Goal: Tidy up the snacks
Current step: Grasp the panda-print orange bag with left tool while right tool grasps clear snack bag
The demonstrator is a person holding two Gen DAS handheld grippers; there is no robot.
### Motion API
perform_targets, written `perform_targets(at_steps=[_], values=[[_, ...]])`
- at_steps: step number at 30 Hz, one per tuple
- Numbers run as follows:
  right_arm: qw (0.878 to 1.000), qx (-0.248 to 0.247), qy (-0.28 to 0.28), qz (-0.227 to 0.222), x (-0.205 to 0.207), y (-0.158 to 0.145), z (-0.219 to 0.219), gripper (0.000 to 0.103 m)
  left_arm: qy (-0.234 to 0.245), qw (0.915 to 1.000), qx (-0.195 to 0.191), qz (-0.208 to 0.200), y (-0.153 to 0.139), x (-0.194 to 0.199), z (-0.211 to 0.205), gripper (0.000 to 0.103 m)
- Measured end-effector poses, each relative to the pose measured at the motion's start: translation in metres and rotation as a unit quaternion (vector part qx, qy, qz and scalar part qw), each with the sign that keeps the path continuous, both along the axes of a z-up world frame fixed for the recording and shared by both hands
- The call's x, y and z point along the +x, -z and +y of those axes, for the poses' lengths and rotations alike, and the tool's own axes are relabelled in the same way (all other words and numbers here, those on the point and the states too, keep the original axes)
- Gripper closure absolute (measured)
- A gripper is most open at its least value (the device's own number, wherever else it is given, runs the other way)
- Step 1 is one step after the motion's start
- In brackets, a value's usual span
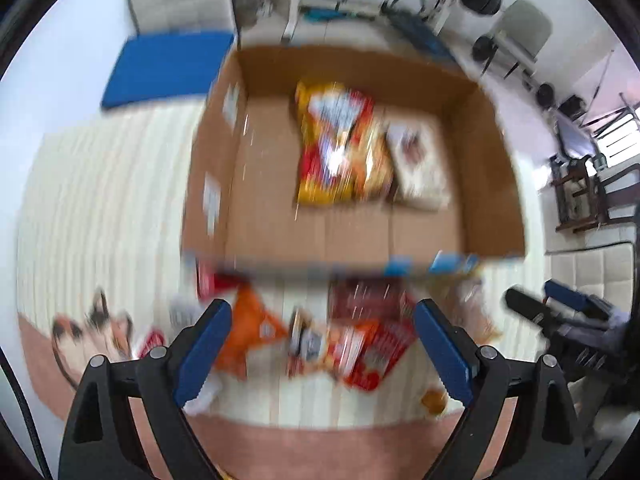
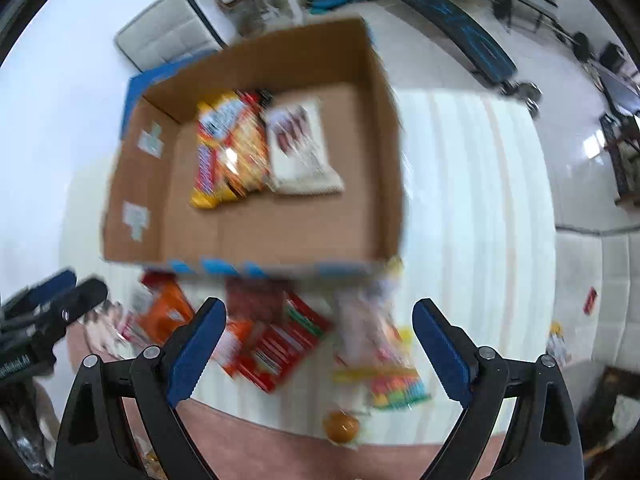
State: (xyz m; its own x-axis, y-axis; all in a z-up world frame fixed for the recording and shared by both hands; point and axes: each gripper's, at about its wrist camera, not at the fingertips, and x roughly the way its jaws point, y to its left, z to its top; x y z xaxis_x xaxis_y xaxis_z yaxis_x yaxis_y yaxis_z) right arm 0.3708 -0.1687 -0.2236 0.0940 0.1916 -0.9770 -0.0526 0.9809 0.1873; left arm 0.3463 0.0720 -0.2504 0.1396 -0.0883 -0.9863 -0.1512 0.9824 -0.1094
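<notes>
An open cardboard box [image 1: 276, 208] [image 2: 192, 216] stands on a white striped mat. Inside lie a yellow-orange snack bag [image 1: 340, 144] [image 2: 228, 148] and a white packet [image 1: 418, 160] [image 2: 300, 148] side by side. Loose snacks lie in front of the box: an orange packet [image 1: 248, 328] [image 2: 164, 316], red packets [image 1: 376, 344] [image 2: 280, 344] and a pale bag with coloured stripes [image 2: 384, 356]. My left gripper [image 1: 322, 344] hangs open above the loose snacks, nothing between its fingers. My right gripper [image 2: 320, 344] is open and empty too. Both views are blurred.
A small orange round thing [image 2: 340, 426] [image 1: 434, 400] lies at the mat's near edge. A blue pad [image 1: 168, 66] and a white cushion [image 2: 168, 36] lie behind the box. Exercise gear [image 2: 452, 20] stands at the back, wooden chairs [image 1: 592, 192] at right.
</notes>
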Motion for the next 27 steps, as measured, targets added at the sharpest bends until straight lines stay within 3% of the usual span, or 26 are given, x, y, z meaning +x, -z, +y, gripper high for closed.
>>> perform_targets(at_steps=[4,12,22,27], values=[[0.999,0.006,0.019,0.043,-0.020,0.038,-0.018,0.007,-0.012,0.9970,-0.036,0.067,0.055,-0.022,-0.006,0.010],[0.997,-0.002,0.032,0.077,-0.027,0.092,-0.025,0.007,-0.004,0.9913,-0.034,0.127,0.124,-0.022,-0.024,0.010],[0.994,-0.023,0.023,0.101,-0.020,0.122,-0.016,0.007,0.022,0.9884,-0.010,0.150,0.161,-0.021,-0.039,0.010],[0.994,-0.026,0.030,0.106,-0.018,0.136,-0.019,0.007,0.008,0.9893,-0.023,0.144,0.163,-0.019,-0.034,0.030]])
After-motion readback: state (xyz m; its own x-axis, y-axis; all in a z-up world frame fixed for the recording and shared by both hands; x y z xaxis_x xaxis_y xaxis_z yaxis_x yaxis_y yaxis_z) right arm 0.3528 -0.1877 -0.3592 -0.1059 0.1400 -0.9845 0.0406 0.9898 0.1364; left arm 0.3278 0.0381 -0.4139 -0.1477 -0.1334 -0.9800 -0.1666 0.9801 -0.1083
